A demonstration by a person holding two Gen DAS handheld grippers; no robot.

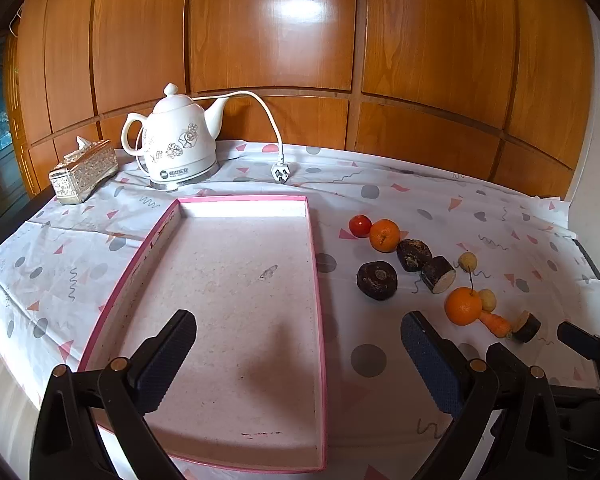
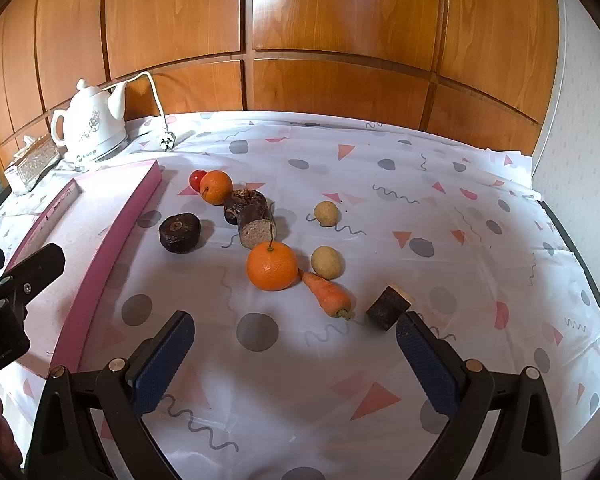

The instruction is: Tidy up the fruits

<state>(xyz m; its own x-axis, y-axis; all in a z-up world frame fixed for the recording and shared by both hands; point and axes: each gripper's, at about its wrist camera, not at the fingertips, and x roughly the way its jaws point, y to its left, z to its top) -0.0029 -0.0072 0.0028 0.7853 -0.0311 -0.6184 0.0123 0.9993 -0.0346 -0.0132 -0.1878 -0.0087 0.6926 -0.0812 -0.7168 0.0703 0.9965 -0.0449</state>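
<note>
Both my grippers, left [image 1: 298, 354] and right [image 2: 296, 354], are spread wide, holding nothing. Round orange tangerine [image 2: 272, 266] sits on the patterned tablecloth [image 2: 420, 208], right of the shallow pink-rimmed cardboard tray [image 1: 315, 280].

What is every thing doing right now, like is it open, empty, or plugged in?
Left gripper: open, holding nothing.
Right gripper: open, holding nothing.
Pink tray: empty.
Kettle: lid on, upright.
Plug: unplugged, lying on the cloth.
Near orange: on the cloth, touching the carrot.
</note>
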